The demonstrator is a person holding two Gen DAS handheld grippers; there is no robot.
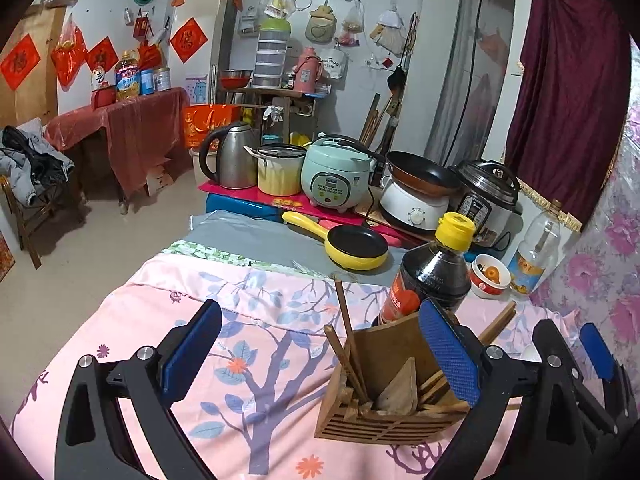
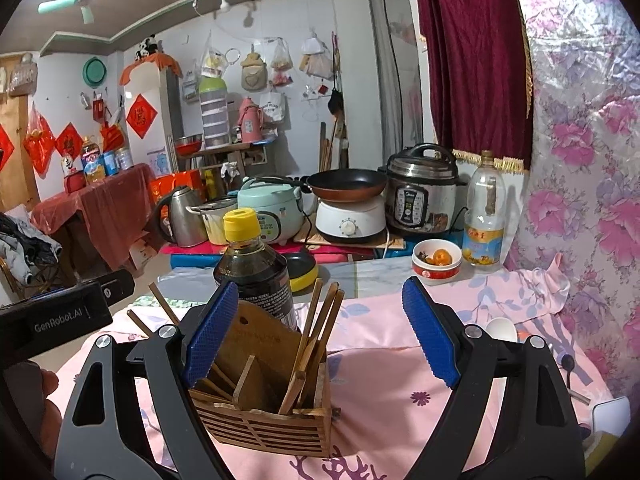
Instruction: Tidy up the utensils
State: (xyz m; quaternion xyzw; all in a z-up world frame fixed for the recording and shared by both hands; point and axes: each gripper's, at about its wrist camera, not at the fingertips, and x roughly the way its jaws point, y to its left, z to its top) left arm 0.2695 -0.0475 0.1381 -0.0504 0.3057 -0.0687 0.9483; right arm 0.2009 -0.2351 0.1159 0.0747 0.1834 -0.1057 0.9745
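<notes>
Right wrist view: wooden utensil holder (image 2: 264,412) sits between open right gripper (image 2: 322,332).

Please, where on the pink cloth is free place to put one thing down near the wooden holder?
Bare cloth lies left of the wooden holder, toward the table's left edge, and right of it, before the white spoon. Behind the holder it is crowded: soy sauce bottle, yellow pan, small bowl.

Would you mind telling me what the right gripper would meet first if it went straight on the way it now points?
Most likely the wooden utensil holder with its chopsticks, just ahead of the open right gripper, towards its left finger; depth is uncertain.
</notes>
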